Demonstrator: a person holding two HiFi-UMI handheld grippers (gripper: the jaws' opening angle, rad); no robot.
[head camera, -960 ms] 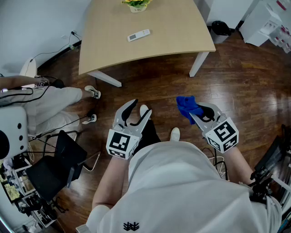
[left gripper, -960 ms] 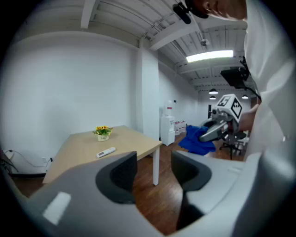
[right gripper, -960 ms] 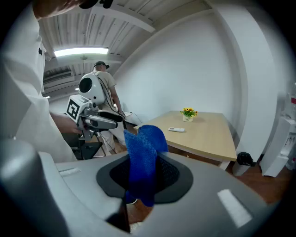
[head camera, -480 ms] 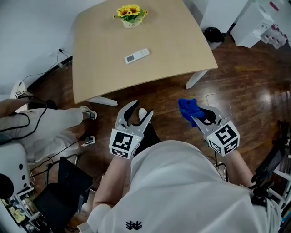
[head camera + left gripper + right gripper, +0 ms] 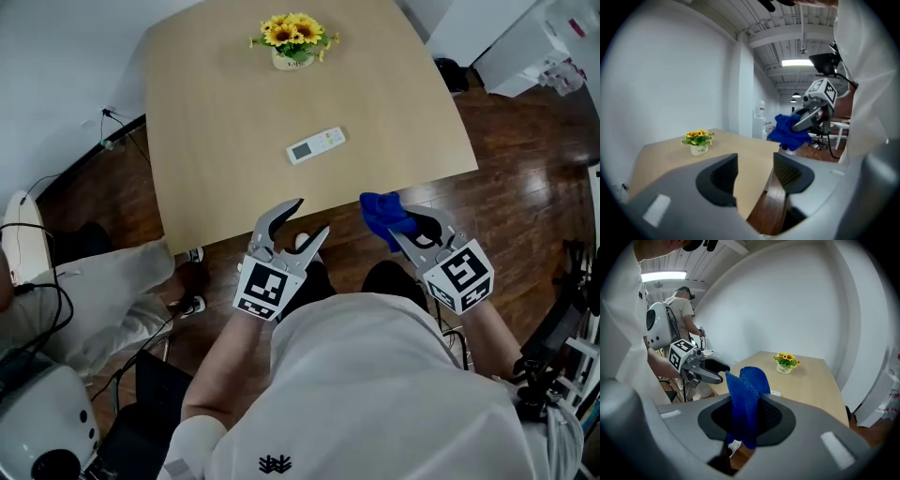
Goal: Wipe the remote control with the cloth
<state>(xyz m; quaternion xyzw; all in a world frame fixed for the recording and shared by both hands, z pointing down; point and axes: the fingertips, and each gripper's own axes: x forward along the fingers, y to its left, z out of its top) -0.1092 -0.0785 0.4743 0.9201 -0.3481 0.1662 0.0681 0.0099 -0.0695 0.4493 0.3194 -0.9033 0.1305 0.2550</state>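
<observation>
The white remote control [image 5: 316, 145] lies flat near the middle of the beige table [image 5: 216, 141]; in the right gripper view a sliver of it [image 5: 775, 393] shows past the cloth. My right gripper [image 5: 401, 225] is shut on a bunched blue cloth [image 5: 381, 213], which sticks up between its jaws [image 5: 745, 397] at the table's near edge. My left gripper [image 5: 311, 217] is held beside it, over the same edge; its jaws stand a little apart with nothing between them [image 5: 755, 171]. From the left gripper view the cloth [image 5: 786, 132] hangs off to the right.
A small pot of yellow flowers [image 5: 293, 39] stands at the table's far side. A person's legs in light trousers [image 5: 94, 300] and cables are on the dark wood floor to the left. White cabinets [image 5: 562, 56] stand at the far right. Another person [image 5: 682, 305] stands behind.
The person has stepped forward to the table: both grippers, earlier over the floor well short of it, now reach its near edge. The cloth stays gripped.
</observation>
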